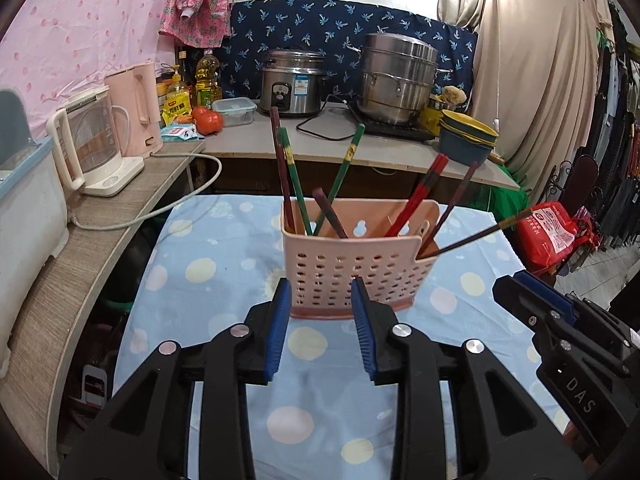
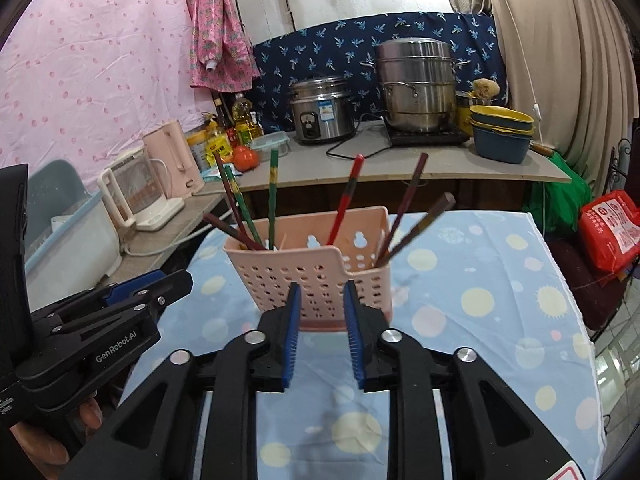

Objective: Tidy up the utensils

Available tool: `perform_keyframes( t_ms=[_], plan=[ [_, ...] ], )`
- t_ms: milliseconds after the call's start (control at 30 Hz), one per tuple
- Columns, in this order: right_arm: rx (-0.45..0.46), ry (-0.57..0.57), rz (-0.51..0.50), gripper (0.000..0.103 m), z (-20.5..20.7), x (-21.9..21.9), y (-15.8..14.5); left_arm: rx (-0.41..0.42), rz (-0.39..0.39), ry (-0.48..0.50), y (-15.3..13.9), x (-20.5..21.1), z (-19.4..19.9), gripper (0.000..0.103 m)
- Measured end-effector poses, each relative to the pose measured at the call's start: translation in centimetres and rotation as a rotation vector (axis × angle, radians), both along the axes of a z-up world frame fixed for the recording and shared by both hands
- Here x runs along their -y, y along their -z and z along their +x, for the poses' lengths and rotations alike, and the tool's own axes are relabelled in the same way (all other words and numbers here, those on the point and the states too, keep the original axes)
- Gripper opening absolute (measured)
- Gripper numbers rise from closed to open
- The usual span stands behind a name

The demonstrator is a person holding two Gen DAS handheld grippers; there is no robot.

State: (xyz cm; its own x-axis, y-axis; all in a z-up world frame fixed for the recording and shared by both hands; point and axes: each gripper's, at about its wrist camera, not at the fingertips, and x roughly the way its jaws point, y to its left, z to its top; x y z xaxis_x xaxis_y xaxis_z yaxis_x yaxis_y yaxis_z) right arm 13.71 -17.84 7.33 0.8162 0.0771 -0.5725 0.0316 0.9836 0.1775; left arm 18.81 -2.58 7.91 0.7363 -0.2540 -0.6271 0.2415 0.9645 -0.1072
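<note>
A pink perforated utensil holder (image 1: 352, 268) stands on the blue dotted tablecloth (image 1: 208, 264); it also shows in the right wrist view (image 2: 312, 276). Several chopsticks stand in it: green ones (image 1: 344, 168), red ones (image 1: 424, 192) and dark brown ones (image 1: 476, 236). My left gripper (image 1: 322, 328) is open and empty, just in front of the holder's base. My right gripper (image 2: 322, 328) is open and empty, also just short of the holder. Each gripper shows in the other's view, the right one (image 1: 560, 320) and the left one (image 2: 132, 292).
A wooden side shelf (image 1: 100, 232) on the left carries a glass kettle (image 1: 92, 144) and a pink kettle (image 1: 136, 108). The counter behind holds a rice cooker (image 1: 292, 84), a steel steamer pot (image 1: 396, 80), stacked bowls (image 1: 468, 136), tomatoes and bottles. A red bag (image 1: 552, 236) lies at the right.
</note>
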Motion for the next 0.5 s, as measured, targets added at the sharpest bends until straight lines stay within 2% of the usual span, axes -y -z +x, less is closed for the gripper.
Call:
perform_keyframes(
  t_ms=[133,500],
  plan=[
    [-0.023,0.021,-0.027,0.028,-0.8,0.2,0.4,-0.017,-0.004,-0.002,0.6,0.1,-0.7,0.035],
    [-0.052,0.043,-0.054,0.031,-1.6,0.2,1.1,-0.040,0.021,-0.023,1.9,0.2,-1.5,0.038]
  ],
)
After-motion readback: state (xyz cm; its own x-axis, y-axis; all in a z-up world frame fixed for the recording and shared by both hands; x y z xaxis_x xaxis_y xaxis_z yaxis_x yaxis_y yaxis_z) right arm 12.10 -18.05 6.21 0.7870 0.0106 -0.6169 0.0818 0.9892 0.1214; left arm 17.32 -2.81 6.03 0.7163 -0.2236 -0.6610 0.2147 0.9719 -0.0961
